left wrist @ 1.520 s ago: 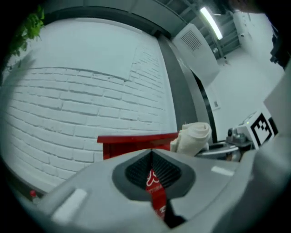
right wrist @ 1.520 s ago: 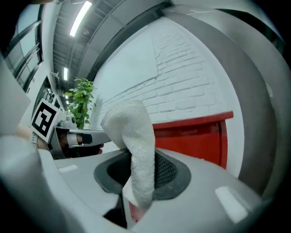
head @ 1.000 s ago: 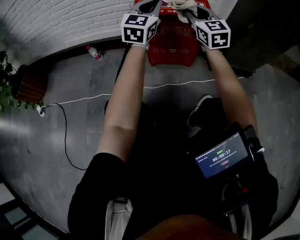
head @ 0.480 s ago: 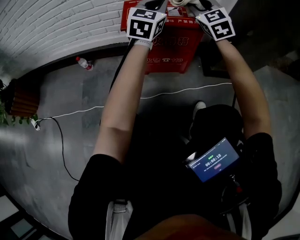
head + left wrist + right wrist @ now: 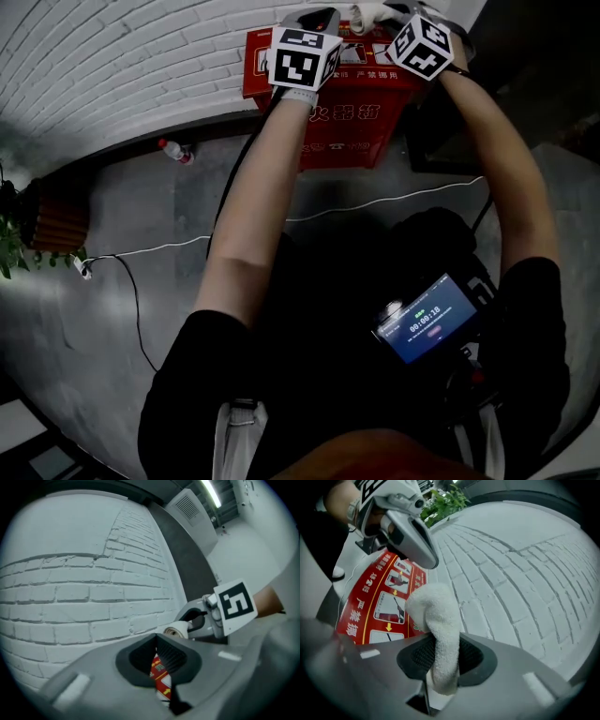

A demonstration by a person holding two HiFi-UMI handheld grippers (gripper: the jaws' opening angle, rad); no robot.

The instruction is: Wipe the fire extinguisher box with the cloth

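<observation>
- The right gripper pinches the cloth over the red box.
- The left gripper has its jaws closed and empty, near the wall.

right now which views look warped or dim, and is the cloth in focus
Head view: dim, black corners, brick wall bowed. Left gripper view: heavy fisheye, brick courses curve, ceiling light blown out. Right gripper view: cloth sharp, fire extinguisher box label legible, edges dark.

The red fire extinguisher box bears white characters 严禁挪; the handheld screen shows a timer beginning 00:00.
</observation>
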